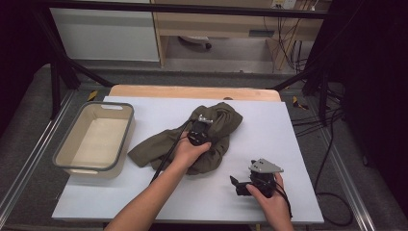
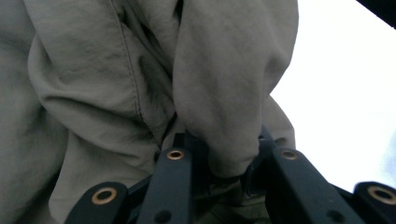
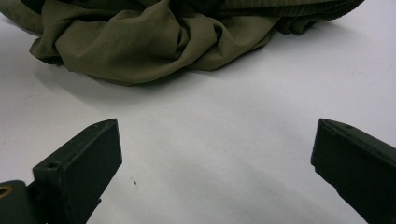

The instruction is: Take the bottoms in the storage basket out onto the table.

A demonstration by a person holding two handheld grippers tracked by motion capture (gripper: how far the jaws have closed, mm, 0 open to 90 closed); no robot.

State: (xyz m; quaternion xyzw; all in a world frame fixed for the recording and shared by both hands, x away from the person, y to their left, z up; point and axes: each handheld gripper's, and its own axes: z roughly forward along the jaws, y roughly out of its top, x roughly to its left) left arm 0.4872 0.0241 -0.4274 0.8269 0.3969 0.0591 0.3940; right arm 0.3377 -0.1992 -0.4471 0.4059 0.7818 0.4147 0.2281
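Left gripper (image 1: 202, 126) is pinching a fold of the olive garment (image 1: 219, 126) | right gripper (image 1: 238, 185) is resting with jaws spread wide on the white table (image 1: 269, 130)

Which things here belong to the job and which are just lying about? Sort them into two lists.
In the job:
- olive garment, bunched on the white table
- left gripper, shut on a fold of it
- right gripper, open, on the table apart from the garment

Lying about:
- grey-rimmed bin, nothing in it
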